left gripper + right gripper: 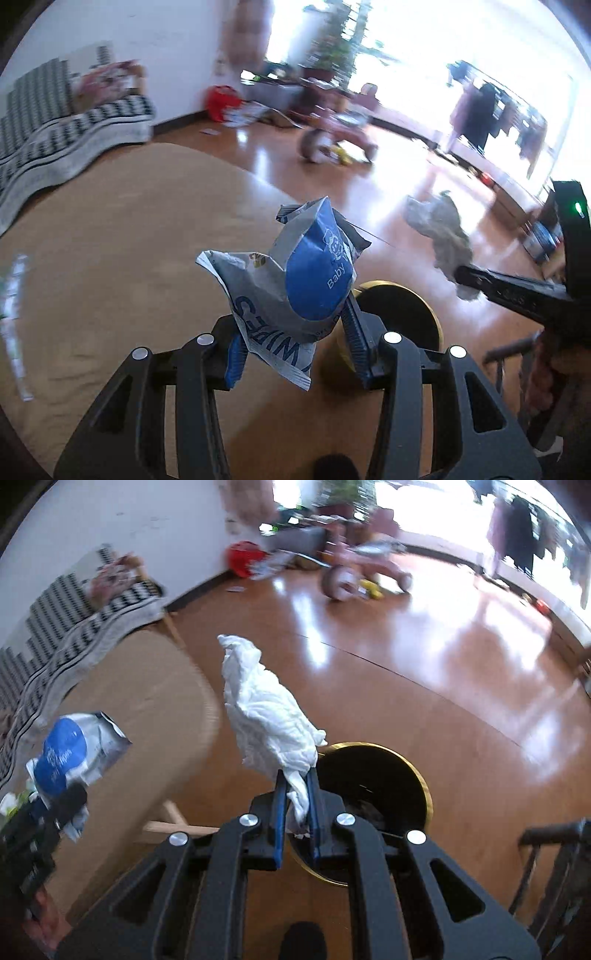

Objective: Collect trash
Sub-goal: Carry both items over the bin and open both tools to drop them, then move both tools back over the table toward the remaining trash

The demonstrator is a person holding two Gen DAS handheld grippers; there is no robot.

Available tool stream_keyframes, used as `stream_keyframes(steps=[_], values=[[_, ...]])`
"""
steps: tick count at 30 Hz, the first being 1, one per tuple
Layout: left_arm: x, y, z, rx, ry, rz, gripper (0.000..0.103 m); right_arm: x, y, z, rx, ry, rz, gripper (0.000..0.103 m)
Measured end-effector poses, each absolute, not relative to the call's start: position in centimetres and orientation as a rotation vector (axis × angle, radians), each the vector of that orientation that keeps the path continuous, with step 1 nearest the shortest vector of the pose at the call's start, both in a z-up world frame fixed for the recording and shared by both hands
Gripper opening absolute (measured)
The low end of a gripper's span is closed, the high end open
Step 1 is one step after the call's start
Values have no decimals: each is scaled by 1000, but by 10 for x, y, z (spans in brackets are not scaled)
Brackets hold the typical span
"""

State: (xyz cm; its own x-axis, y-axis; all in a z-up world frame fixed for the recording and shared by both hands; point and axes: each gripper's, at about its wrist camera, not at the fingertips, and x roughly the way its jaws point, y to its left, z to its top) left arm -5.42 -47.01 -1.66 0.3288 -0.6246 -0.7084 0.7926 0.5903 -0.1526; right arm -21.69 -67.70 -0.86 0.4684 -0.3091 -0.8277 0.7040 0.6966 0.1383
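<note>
My left gripper [295,325] is shut on a crumpled blue and grey baby wipes packet [314,273], which stands up out of the jaws. Just beyond it on the floor is a round dark bin with a gold rim [391,287]. My right gripper [296,777] is shut on a crumpled white tissue [266,709] and hangs over the near edge of the bin [424,786]. Seen from the left wrist, the right gripper [467,277] comes in from the right with the tissue [443,236]. Seen from the right wrist, the left gripper [64,805] carries the packet [74,749].
A low tan table [129,709] with pale wooden legs stands left of the bin. Behind it is a sofa with a black-and-white striped cover [66,136]. A pink tricycle [332,136] and a red basket [221,101] sit on the glossy wood floor. A dark metal frame [554,867] is at the right.
</note>
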Motion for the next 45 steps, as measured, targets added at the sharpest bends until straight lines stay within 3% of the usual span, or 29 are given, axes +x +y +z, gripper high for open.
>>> stream_keyframes(steps=[11, 24, 26, 27, 30, 32, 33, 39, 42, 45], values=[[-106, -549, -77, 358, 907, -1082, 45, -260, -728, -61, 625, 994, -713, 11], [-107, -571, -96, 369, 946, -1108, 46, -263, -738, -64, 646, 986, -730, 11], [-108, -573, -97, 370, 950, -1109, 54, -262, -739, -62, 650, 975, -737, 12], [-105, -571, -96, 369, 949, -1105, 73, -263, -739, -61, 651, 978, -739, 13], [-107, -569, -93, 362, 921, -1122, 77, -261, -738, -59, 643, 976, -745, 20], [-108, -568, -92, 367, 916, -1127, 77, -260, -737, -57, 641, 968, -750, 49], [-108, -567, -92, 368, 916, -1125, 77, -259, -735, -55, 637, 960, -751, 55], [-97, -551, -82, 360, 908, -1101, 77, -248, -722, -44, 618, 935, -738, 58], [-87, -531, -67, 345, 880, -1077, 84, -234, -707, -34, 602, 910, -717, 59], [-75, -503, -51, 329, 841, -1027, 90, -215, -687, -21, 573, 871, -690, 67]])
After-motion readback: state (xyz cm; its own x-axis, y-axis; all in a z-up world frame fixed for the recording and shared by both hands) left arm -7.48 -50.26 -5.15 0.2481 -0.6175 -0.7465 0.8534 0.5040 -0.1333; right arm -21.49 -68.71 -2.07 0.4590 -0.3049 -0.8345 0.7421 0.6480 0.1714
